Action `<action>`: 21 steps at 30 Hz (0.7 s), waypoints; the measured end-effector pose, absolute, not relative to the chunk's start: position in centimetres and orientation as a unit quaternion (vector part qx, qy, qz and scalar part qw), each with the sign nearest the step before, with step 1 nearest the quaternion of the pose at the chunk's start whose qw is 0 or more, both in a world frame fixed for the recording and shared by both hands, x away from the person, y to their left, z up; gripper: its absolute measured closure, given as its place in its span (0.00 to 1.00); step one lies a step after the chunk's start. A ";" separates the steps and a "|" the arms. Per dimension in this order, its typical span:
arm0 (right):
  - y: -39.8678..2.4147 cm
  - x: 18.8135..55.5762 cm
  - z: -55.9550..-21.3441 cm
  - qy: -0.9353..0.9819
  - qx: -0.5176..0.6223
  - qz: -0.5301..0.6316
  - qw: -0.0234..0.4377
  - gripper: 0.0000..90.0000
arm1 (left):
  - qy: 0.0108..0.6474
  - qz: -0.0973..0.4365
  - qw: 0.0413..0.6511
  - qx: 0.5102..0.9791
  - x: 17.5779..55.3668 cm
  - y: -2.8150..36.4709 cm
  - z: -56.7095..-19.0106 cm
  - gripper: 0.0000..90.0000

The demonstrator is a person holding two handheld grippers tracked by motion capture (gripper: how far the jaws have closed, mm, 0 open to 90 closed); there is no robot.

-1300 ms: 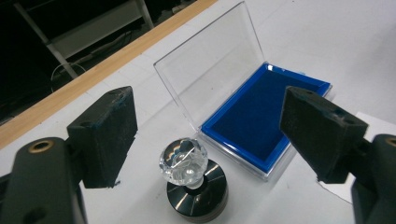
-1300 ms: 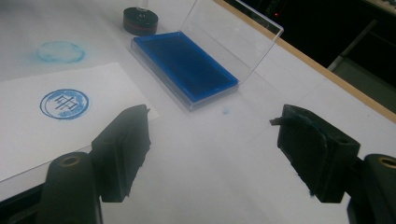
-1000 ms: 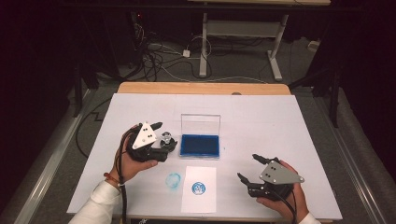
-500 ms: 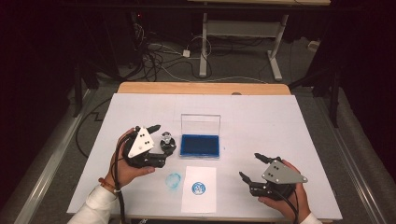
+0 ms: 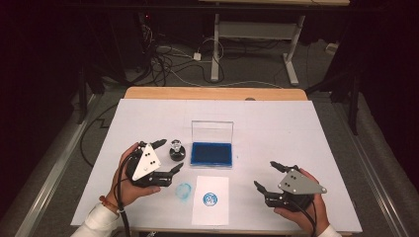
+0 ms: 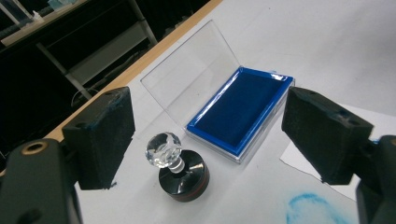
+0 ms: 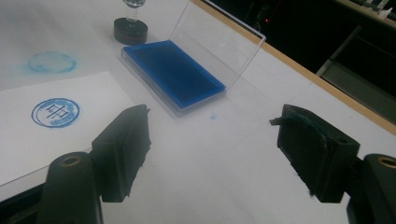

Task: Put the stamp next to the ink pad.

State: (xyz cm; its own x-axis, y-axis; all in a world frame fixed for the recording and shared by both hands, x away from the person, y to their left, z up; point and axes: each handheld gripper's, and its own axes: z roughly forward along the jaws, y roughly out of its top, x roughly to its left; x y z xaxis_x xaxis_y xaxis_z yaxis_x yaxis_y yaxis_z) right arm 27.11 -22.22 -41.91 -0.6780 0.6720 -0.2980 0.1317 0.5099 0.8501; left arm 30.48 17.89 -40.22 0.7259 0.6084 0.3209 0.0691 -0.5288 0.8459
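Gaping ink pad case (image 5: 212, 147), blue pad (image 6: 238, 108) inside

The stamp (image 5: 176, 150) stands on the bench (image 5: 296, 128), just left of the ink pad box (image 5: 212, 154), whose lid stands up at the back. In front of the box lies a sheet of paper (image 5: 211, 211) with a round print (image 5: 211, 199) on it. Left of the paper is an ink smudge (image 5: 184, 191) on the bench. The left tongs (image 5: 168, 158) sit around the stamp, not touching it. The right tongs (image 5: 269, 175) are far right of the paper
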 end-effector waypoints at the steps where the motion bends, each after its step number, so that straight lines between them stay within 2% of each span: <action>1: -22.2 27.1 -41.9 0.810 0.248 0.428 0.316 0.29 | 0.207 0.308 0.438 0.819 30.4 17.9 -40.3 0.19; 12: -22.2 27.1 -41.9 0.809 0.249 0.423 0.323 0.28 | 0.199 0.322 0.430 0.820 29.9 18.6 -41.6 0.19; 21: -22.3 27.3 -42.0 0.808 0.252 0.422 0.325 0.28 | 0.220 0.321 0.419 0.820 29.7 19.4 -43.2 0.19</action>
